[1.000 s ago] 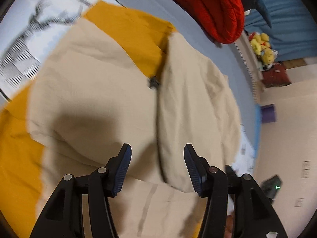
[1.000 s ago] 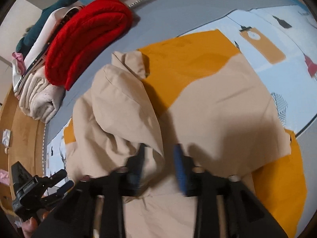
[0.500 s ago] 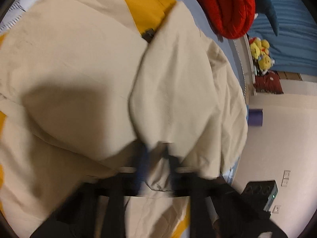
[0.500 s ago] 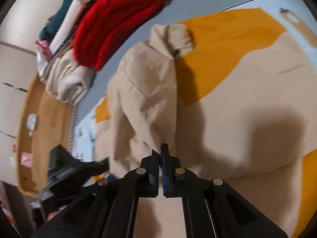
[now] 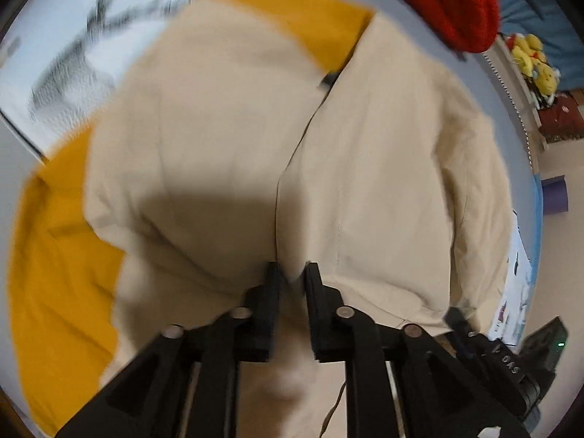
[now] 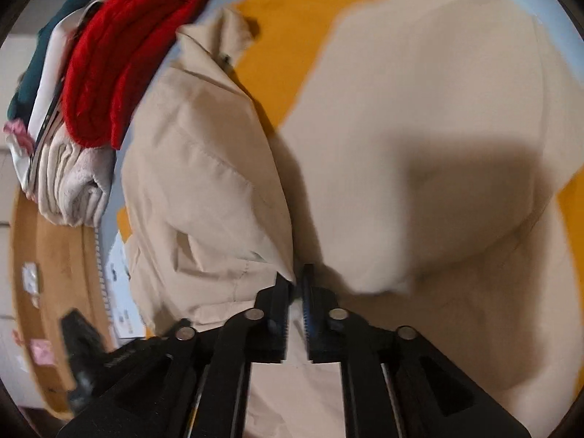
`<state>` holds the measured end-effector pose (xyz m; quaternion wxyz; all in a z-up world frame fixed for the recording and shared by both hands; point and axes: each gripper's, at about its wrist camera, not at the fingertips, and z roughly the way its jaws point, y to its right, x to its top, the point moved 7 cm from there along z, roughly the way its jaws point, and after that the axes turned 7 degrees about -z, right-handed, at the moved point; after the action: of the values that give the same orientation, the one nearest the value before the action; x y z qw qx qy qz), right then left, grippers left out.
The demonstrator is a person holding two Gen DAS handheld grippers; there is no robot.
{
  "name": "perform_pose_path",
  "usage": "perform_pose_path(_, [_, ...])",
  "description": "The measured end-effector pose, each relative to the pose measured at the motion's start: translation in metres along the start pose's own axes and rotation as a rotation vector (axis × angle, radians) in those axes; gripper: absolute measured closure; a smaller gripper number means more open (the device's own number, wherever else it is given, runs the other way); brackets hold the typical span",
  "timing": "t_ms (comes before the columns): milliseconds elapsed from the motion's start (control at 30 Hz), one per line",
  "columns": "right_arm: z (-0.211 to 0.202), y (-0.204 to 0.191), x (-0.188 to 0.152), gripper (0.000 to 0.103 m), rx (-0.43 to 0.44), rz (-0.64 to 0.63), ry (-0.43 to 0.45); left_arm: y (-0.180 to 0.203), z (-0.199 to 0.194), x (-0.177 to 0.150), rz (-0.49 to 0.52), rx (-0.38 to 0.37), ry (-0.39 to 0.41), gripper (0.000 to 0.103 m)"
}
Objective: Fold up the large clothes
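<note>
Both views are blurred, and the near part of the beige jacket (image 5: 226, 153) is hidden behind the black tool arms. The jacket, beige outside with an orange lining (image 5: 62, 273), lies spread on a bed with a grey sheet (image 5: 14, 182) and a white printed cover (image 5: 73, 54) at the far left. The left tool (image 5: 292, 275) is nearly closed, its fingers pinching the beige fabric at the front edge, where a fold runs away from it. The right tool (image 6: 296, 281) is clenched on the edge of the raised jacket flap (image 6: 204, 182). Far from the jacket lie a red knitted garment (image 6: 120, 58) and a rolled pale towel (image 6: 69, 182). Yellow soft toys (image 5: 536, 62) sit at the far right. Small white letters on the other tool body (image 5: 507, 365) are not readable with certainty.
</note>
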<state>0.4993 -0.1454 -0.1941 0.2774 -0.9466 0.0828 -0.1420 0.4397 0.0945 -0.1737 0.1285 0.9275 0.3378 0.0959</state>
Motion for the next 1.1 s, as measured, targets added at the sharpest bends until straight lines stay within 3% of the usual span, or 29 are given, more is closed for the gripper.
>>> perform_pose_path(33, [-0.006,-0.001,0.002,0.063,-0.023,-0.015,0.023,0.001,-0.008,0.002,0.014,0.026,0.036,0.074])
perform_pose_path(100, [-0.019,-0.006,0.016,0.051,-0.058,-0.057,0.088,0.006,-0.023,0.006,0.044,0.064,0.101,0.07])
perform_pose_path(233, [-0.026,-0.019,0.035,0.051,-0.056,-0.175,0.138,0.038,-0.044,0.002,0.18,0.088,0.213,0.066])
perform_pose_path(333, [-0.026,-0.023,0.042,0.051,-0.006,-0.188,0.144,0.07,-0.028,-0.016,0.299,0.026,0.164,0.065])
perform_pose_path(367, [-0.026,-0.025,0.044,0.053,0.008,-0.19,0.151,0.07,-0.021,-0.02,0.318,0.019,0.132,0.065])
perform_pose_path(467, [-0.034,-0.019,0.048,0.089,0.097,-0.161,0.187,0.065,0.007,-0.032,0.348,0.061,0.05,0.065])
perform_pose_path(567, [-0.029,0.01,0.047,0.098,0.147,0.034,0.186,0.047,0.026,-0.032,0.347,0.122,0.02,0.063])
perform_pose_path(667, [-0.006,0.045,0.033,0.098,0.078,0.174,0.1,0.043,0.031,-0.031,0.372,0.145,0.013,0.062])
perform_pose_path(767, [-0.002,0.046,0.031,0.095,0.043,0.16,0.092,0.051,0.036,-0.034,0.401,0.172,0.016,0.062])
perform_pose_path(867, [-0.013,0.035,0.036,0.076,-0.058,0.069,0.117,0.053,0.036,-0.034,0.403,0.179,0.009,0.062])
perform_pose_path(900, [-0.018,0.035,0.036,0.064,-0.106,0.057,0.117,0.052,0.036,-0.033,0.398,0.176,0.004,0.062])
perform_pose_path(1000, [-0.046,0.022,0.039,0.06,-0.182,-0.012,0.207,0.054,0.028,-0.032,0.366,0.142,-0.023,0.063])
perform_pose_path(1100, [-0.077,-0.001,0.039,0.057,-0.256,-0.145,0.336,0.054,0.009,-0.027,0.369,0.122,0.019,0.058])
